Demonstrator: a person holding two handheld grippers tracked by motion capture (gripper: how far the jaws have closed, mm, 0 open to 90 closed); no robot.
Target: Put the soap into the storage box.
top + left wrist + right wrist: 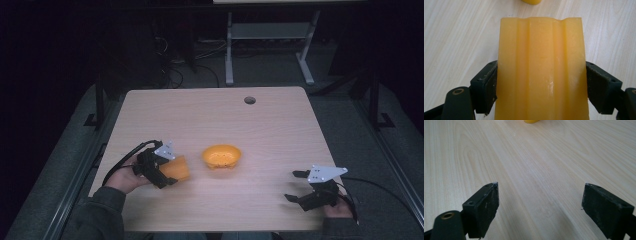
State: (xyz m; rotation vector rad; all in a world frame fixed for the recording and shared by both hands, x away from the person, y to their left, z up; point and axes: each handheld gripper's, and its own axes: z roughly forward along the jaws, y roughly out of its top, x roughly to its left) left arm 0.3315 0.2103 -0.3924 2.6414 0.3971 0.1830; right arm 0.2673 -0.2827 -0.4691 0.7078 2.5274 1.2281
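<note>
An orange ridged cup-like piece (180, 169) lies on its side at the front left of the wooden table (210, 115). My left gripper (169, 169) is shut on it. In the left gripper view both jaws press the flanks of the orange piece (541, 70), and my left gripper (541, 65) points toward a yellow bowl (531, 1). That bowl (221, 156) sits upright just right of the held piece, a small gap apart. My right gripper (290, 185) rests open near the front right edge. Bare wood shows between the jaws of the right gripper (540, 185), with the bowl (532, 121) far ahead.
A round cable hole (249, 100) sits near the table's far edge. Beyond the table, white desk legs (229, 50) and floor cables (175, 70) stand in the dark. Black cables trail from both grippers off the table's front corners.
</note>
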